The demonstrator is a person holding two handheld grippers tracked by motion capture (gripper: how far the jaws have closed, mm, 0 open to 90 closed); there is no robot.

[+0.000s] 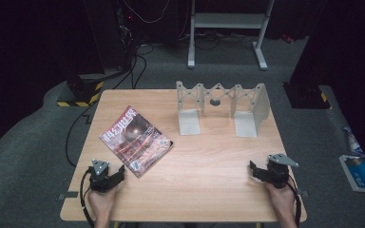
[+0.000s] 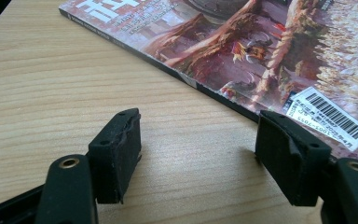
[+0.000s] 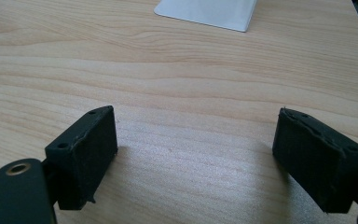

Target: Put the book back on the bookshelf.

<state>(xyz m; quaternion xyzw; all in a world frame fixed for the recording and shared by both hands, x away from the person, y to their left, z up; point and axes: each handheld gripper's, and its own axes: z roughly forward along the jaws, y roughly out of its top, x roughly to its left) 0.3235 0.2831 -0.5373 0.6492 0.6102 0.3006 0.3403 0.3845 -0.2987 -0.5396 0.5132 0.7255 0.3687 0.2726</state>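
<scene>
- Table [image 1: 209, 161]: light wood-grain top, rectangular, bare over most of its near half.
- Magazine [image 1: 137, 140] lies flat on table's left half, turned at an angle, cover up; barcode label at the corner nearest the left gripper.
- Left gripper [image 1: 120, 172] at near-left edge, jaws spread wide w/ nothing between; left gripper view puts the magazine [image 2: 261, 51] corner just beyond the jaw tips, far jaw just beside the barcode, touching or not can't tell.
- Right gripper [image 1: 253, 167] at near-right, jaws spread wide over bare wood, well apart from the magazine.
- Grey metal rack [image 1: 222, 105], zigzag-braced w/ two upright plates, stands at far centre-right; one base plate [image 3: 207, 11] seen in right gripper view.
- Room: dark, grey carpet [image 1: 24, 156], cables [image 1: 138, 66] on floor, white stand frame [image 1: 228, 28] behind the table, yellow-black hazard tape [image 1: 83, 95] at far left.
</scene>
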